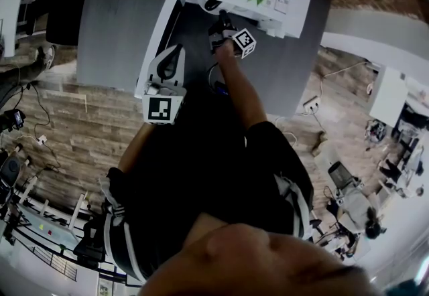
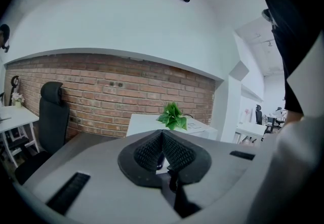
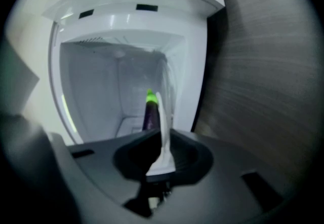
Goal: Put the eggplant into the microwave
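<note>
Right gripper [image 3: 155, 105] sits at the mouth of the open microwave [image 3: 126, 15], jaws narrowly parted around the purple eggplant [image 3: 149, 117]. Left gripper [image 2: 162, 134] hangs back, jaws closed on nothing.

Office-like workspace: brick wall [image 2: 101, 94], black office chair [image 2: 52, 114], white desks [image 2: 17, 115], wood floor [image 1: 87, 134].

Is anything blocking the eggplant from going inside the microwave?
Nothing visible. The microwave has its door open, and the eggplant has only bare white cavity behind it.
</note>
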